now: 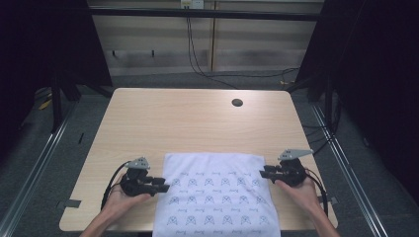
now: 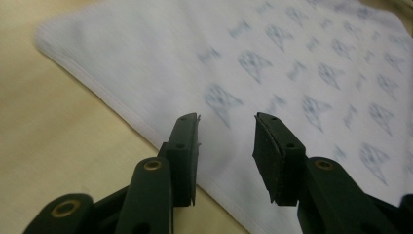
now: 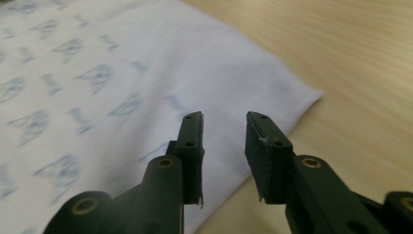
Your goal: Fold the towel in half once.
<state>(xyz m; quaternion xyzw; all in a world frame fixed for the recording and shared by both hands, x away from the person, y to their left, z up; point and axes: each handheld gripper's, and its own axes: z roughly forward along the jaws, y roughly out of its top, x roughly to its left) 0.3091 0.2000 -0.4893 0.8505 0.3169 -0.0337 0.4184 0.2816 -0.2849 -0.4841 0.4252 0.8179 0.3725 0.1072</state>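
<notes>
Cloth (image 1: 215,195) lies flat at the table's (image 1: 197,123) near edge, left claw (image 1: 162,185) and right claw (image 1: 264,173) both released at its sides; each should bite an edge squarely, evenly.

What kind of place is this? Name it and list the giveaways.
Probably a lab recording bay: a light wooden table bearing a white patterned cloth, black curtains at both sides, loose black cables along the grey floor behind.
</notes>
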